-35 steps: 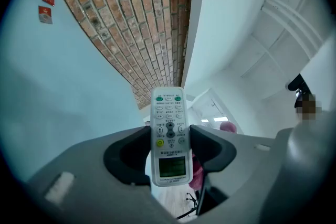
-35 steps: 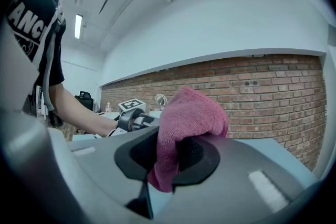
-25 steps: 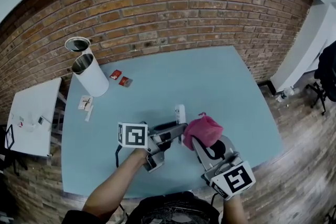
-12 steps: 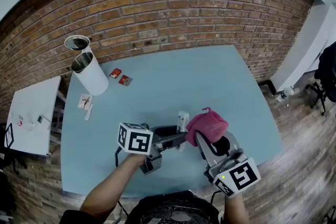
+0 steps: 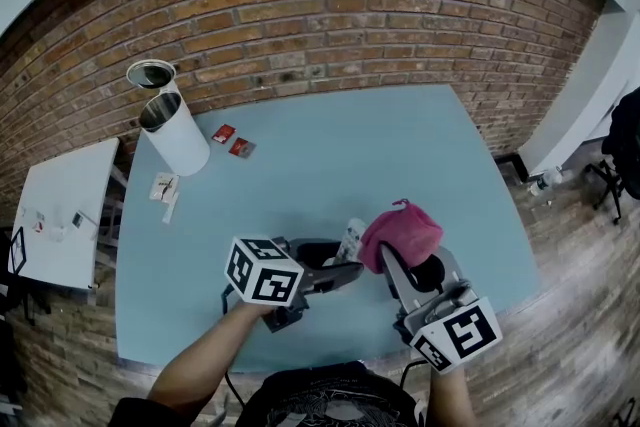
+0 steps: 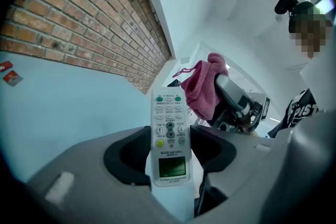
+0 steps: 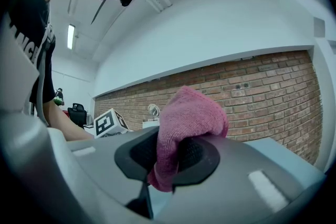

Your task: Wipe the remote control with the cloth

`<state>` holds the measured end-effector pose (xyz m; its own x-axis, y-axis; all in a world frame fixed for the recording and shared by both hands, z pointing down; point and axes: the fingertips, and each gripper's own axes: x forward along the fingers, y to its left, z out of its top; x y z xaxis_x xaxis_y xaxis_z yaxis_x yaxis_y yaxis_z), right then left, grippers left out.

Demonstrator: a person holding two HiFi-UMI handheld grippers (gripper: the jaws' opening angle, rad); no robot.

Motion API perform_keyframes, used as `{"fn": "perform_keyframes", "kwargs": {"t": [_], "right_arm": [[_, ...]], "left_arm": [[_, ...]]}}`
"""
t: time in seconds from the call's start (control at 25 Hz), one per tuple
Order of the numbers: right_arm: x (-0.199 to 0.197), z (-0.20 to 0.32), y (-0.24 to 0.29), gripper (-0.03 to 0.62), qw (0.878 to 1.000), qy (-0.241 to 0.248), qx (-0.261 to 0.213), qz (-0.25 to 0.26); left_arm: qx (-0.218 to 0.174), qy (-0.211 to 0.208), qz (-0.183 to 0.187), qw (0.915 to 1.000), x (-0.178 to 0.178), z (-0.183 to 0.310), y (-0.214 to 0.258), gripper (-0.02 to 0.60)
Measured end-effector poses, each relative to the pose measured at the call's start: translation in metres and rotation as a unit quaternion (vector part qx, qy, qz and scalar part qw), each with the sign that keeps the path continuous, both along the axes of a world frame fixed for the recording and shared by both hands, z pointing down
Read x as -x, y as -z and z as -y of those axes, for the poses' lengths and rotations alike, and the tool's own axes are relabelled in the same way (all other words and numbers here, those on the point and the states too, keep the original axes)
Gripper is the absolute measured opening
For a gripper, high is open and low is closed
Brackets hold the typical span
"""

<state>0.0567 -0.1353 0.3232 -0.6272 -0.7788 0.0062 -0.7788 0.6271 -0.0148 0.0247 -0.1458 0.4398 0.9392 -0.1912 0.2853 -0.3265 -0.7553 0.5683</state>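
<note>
My left gripper (image 5: 335, 270) (image 6: 169, 157) is shut on a white remote control (image 6: 169, 136) (image 5: 350, 240), held lifted above the blue table (image 5: 300, 175). Its button face and small screen look toward the left gripper camera. My right gripper (image 5: 388, 265) (image 7: 169, 157) is shut on a pink cloth (image 5: 400, 233) (image 7: 186, 123), which bunches up over the jaws. In the head view the cloth sits just right of the remote's far end, close to it; contact between them cannot be told.
A white cylindrical bin (image 5: 172, 133) with an open lid stands at the table's far left. Two red packets (image 5: 232, 140) and a paper card (image 5: 164, 188) lie near it. A brick wall (image 5: 330, 5) runs behind the table; a white side table (image 5: 55, 215) is left.
The left gripper has rolled and shifted, tipping the remote's far end toward the cloth. The right gripper with the cloth has stayed about where it was.
</note>
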Motion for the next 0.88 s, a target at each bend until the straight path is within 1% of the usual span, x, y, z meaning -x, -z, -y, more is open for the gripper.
{"fn": "perform_keyframes", "kwargs": {"t": [0.16, 0.32, 0.56, 0.72, 0.8, 0.88], "right_arm": [[-0.007, 0.002, 0.001, 0.064, 1.000, -0.007, 0.000, 0.002], [-0.015, 0.005, 0.003, 0.063, 1.000, -0.017, 0.002, 0.005], [-0.021, 0.007, 0.003, 0.064, 1.000, -0.024, 0.006, 0.009], [-0.022, 0.006, -0.001, 0.063, 1.000, -0.026, 0.011, 0.013], [-0.023, 0.007, -0.002, 0.063, 0.999, -0.028, 0.014, 0.014], [-0.026, 0.009, -0.003, 0.063, 0.999, -0.031, 0.017, 0.016]], "left_arm": [[-0.041, -0.005, 0.035, 0.9985, 0.002, -0.003, -0.003, 0.239], [-0.096, -0.020, 0.080, 0.9919, 0.002, -0.007, -0.007, 0.239], [-0.162, -0.039, 0.127, 0.9778, 0.004, -0.013, -0.012, 0.238], [-0.199, -0.047, 0.145, 0.9679, 0.003, -0.017, -0.011, 0.236], [-0.220, -0.051, 0.156, 0.9616, 0.002, -0.018, -0.011, 0.236], [-0.243, -0.054, 0.171, 0.9535, 0.001, -0.019, -0.010, 0.235]]}}
